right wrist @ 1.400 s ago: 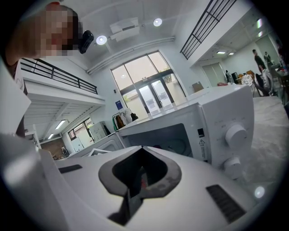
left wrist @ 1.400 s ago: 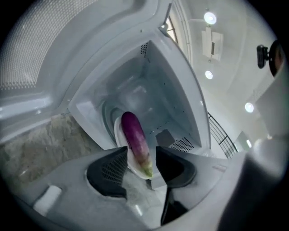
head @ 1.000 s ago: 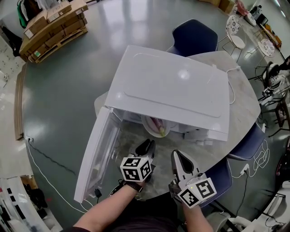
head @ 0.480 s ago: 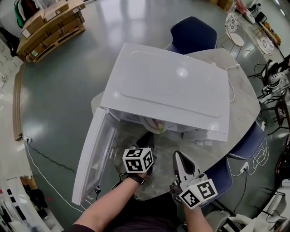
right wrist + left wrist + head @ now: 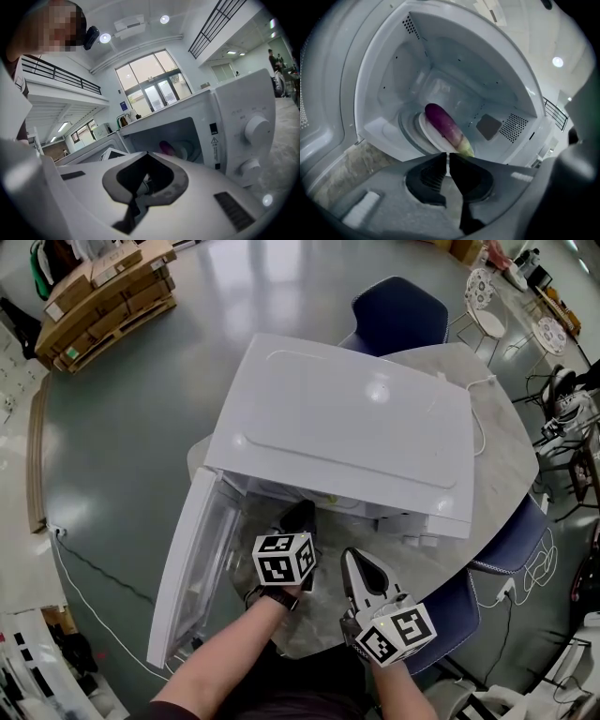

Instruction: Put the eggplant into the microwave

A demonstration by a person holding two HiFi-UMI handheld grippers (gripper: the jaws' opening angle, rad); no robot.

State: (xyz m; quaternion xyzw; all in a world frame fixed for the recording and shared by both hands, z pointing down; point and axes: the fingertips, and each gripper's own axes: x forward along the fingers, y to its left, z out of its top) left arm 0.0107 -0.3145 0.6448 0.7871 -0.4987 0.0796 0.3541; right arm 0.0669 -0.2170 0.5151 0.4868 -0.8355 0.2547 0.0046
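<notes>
The white microwave (image 5: 347,427) stands on a round marble table (image 5: 511,474) with its door (image 5: 192,568) swung open to the left. Inside, the purple eggplant (image 5: 443,123) lies on a white plate (image 5: 427,133) on the turntable; it also shows in the right gripper view as the eggplant (image 5: 166,147). My left gripper (image 5: 300,517) is at the mouth of the cavity, just short of the plate, with its jaws (image 5: 447,157) shut and nothing between them. Back by the table's near edge, my right gripper (image 5: 354,563) is shut and empty.
The microwave's control panel with two knobs (image 5: 255,126) is right of the cavity. A white cable (image 5: 480,418) runs over the table behind the microwave. Blue chairs (image 5: 398,310) stand around the table; boxes on a pallet (image 5: 103,296) sit far left.
My left gripper has moved forward from the table's near part up to the microwave's opening. The right gripper has stayed nearly where it was.
</notes>
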